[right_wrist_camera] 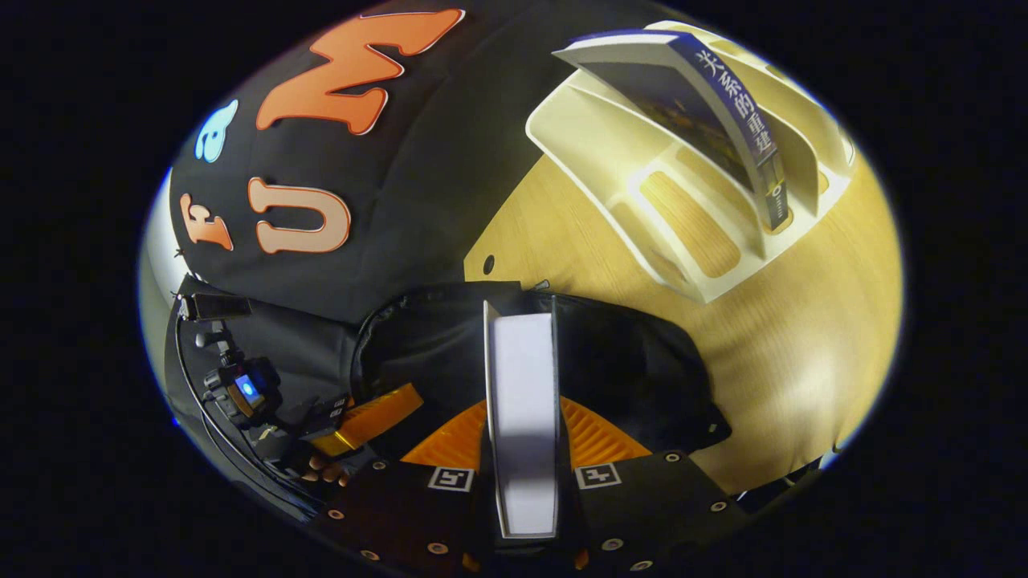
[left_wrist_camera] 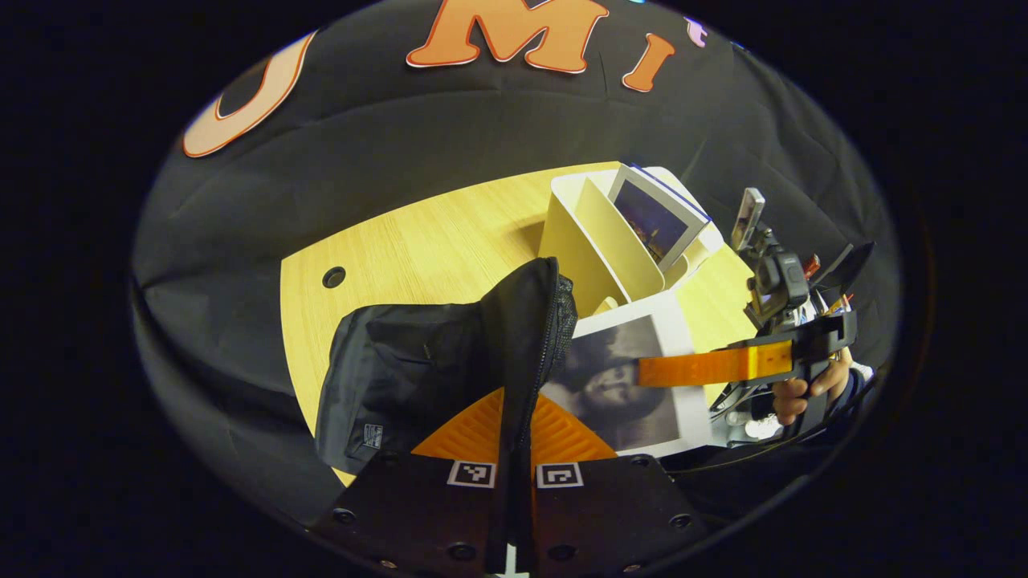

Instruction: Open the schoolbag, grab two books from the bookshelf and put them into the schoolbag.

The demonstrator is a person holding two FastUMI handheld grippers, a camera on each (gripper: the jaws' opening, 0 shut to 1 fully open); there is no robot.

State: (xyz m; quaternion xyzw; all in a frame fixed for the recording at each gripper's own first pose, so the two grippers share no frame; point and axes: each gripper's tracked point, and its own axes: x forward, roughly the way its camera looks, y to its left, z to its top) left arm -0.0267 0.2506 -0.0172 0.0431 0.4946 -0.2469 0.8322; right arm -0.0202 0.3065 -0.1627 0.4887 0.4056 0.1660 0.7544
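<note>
Left tongs (left_wrist_camera: pixel 514 449), bottom centre of the left gripper view, clamped on the schoolbag (left_wrist_camera: pixel 418 369) flap. Right tongs (right_wrist_camera: pixel 522 457) clamped on a book (right_wrist_camera: pixel 522 401), lower centre, over the bag opening. Second book (right_wrist_camera: pixel 707 104) stands in the bookshelf (right_wrist_camera: pixel 683 233), upper right, on the desk (right_wrist_camera: pixel 803 345).

I was working in a recording booth: black cloth wall (left_wrist_camera: pixel 450 136) draped behind a pale wooden table (left_wrist_camera: pixel 418 249).

black schoolbag (left_wrist_camera: pixel 401 377), cream bookshelf (right_wrist_camera: pixel 683 193) (blue-spined book (right_wrist_camera: pixel 747 104)), pale wood table (left_wrist_camera: pixel 401 249).
</note>
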